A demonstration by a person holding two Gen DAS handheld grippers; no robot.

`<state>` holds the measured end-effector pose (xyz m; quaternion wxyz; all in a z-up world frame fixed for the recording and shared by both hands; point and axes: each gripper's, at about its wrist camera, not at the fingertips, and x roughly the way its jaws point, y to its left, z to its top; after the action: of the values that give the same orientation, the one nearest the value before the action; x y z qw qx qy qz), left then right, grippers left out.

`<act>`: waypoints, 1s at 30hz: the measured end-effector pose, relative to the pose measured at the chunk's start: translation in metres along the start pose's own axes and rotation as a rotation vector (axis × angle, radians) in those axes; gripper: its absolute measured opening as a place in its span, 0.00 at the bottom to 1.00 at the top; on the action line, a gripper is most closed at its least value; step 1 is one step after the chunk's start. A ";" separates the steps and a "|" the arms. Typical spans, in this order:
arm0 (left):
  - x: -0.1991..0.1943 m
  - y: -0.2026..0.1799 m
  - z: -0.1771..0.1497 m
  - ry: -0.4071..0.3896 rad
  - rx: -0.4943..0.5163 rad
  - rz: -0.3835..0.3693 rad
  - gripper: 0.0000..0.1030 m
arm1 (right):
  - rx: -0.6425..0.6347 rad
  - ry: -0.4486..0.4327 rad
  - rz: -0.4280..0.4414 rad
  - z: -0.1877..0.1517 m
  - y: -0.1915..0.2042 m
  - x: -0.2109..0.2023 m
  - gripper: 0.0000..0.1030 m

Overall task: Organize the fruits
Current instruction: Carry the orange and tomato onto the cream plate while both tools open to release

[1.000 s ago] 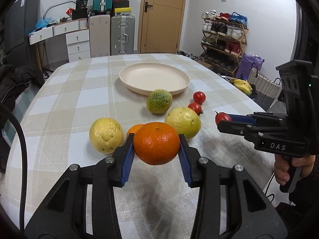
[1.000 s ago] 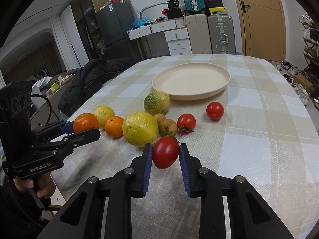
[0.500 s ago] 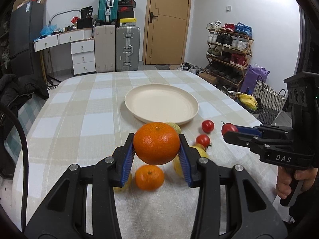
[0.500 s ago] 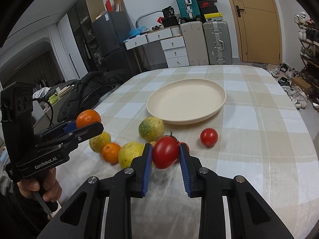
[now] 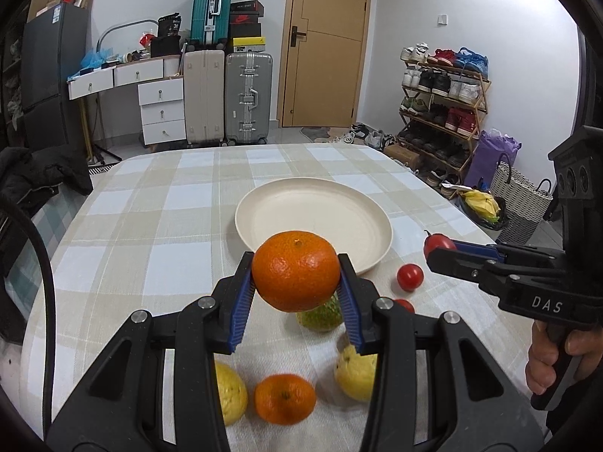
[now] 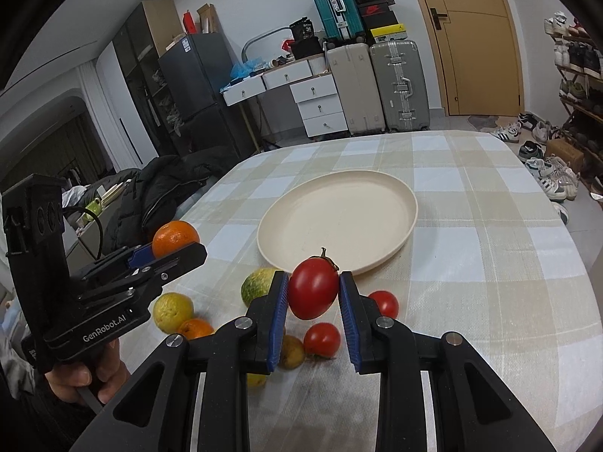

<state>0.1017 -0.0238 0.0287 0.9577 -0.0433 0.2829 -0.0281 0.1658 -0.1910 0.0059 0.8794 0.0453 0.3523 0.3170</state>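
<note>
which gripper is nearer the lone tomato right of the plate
Right. The right gripper, holding a tomato, hangs just above the lone tomato; the left gripper holds an orange further over.

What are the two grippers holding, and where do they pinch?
Left gripper pinches an orange by its sides; right gripper pinches a tomato by its sides.

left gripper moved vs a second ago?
Yes. The left gripper, shut on the orange, has lifted off the loose fruit toward the plate.
</note>
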 end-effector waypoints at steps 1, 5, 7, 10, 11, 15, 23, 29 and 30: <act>0.004 0.000 0.002 0.002 -0.004 -0.003 0.38 | 0.001 0.003 -0.003 0.002 0.000 0.003 0.27; 0.019 -0.002 0.011 0.010 -0.001 0.005 0.38 | 0.015 0.008 -0.006 0.007 -0.002 0.012 0.27; 0.028 -0.001 0.014 0.018 -0.008 0.006 0.38 | 0.024 0.013 -0.008 0.009 -0.004 0.017 0.27; 0.042 -0.001 0.018 0.035 -0.008 0.007 0.38 | 0.044 0.022 -0.007 0.013 -0.008 0.025 0.27; 0.046 -0.002 0.018 0.039 -0.003 0.009 0.38 | 0.052 0.025 -0.008 0.014 -0.010 0.028 0.27; 0.064 -0.003 0.019 0.064 -0.006 0.016 0.38 | 0.083 0.044 -0.007 0.018 -0.015 0.040 0.27; 0.091 -0.003 0.021 0.115 -0.014 0.020 0.38 | 0.113 0.074 -0.024 0.021 -0.026 0.059 0.27; 0.108 -0.003 0.022 0.147 -0.011 0.025 0.38 | 0.120 0.089 -0.043 0.022 -0.030 0.069 0.27; 0.111 -0.003 0.022 0.152 -0.010 0.025 0.38 | 0.116 0.088 -0.048 0.022 -0.030 0.070 0.27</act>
<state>0.2063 -0.0342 -0.0124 0.9335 -0.0422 0.3555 -0.0181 0.2344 -0.1701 -0.0276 0.8662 0.0738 0.4096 0.2767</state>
